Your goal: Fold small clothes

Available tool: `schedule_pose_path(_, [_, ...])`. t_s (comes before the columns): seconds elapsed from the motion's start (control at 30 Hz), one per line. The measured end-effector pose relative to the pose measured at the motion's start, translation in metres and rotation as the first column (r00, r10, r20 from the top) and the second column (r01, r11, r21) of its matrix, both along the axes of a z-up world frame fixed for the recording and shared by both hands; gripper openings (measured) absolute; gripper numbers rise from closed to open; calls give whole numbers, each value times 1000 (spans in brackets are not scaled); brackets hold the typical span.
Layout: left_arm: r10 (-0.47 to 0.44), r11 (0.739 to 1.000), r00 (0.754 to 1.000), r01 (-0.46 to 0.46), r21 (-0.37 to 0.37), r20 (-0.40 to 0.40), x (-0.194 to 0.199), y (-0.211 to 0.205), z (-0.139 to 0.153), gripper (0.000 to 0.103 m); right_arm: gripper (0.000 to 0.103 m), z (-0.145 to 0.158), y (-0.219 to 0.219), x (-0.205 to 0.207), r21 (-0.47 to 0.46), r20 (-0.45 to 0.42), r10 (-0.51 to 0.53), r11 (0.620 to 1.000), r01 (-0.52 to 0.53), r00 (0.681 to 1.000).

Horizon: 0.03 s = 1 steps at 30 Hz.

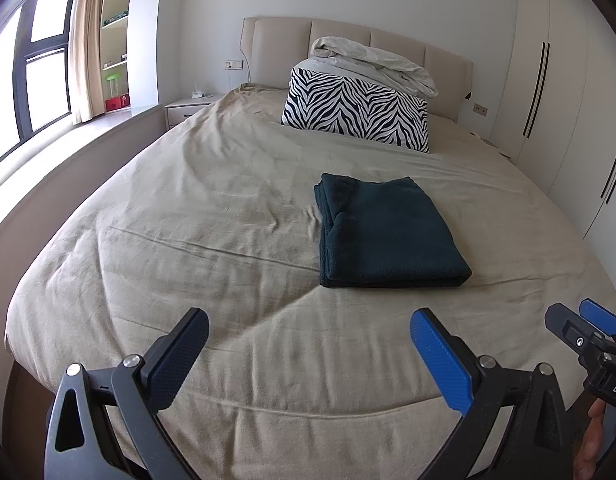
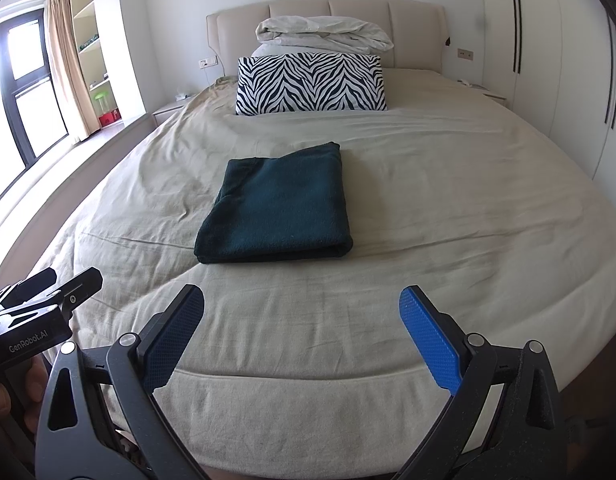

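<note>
Dark teal cloth folded flat on beige bed, zebra pillow behind, left gripper and right gripper fingers spread, empty.

A bedroom in a home

A wide bed with a padded headboard fills the frame; a zebra pillow lies at upper centre, wardrobe doors at right, a curtained window and shelves upper left.
</note>
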<state>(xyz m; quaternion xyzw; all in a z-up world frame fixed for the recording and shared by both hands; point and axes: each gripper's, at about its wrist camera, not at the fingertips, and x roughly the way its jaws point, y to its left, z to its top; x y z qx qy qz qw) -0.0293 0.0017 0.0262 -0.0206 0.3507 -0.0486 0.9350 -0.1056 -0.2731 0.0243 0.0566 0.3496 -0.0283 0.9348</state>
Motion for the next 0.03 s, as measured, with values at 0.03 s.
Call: schedule_pose_path(0.03, [-2,1000,1000,2,-2,-1,0,-1,-1,103,100,0,-2,0,2,-2,1,1000,-1,1000])
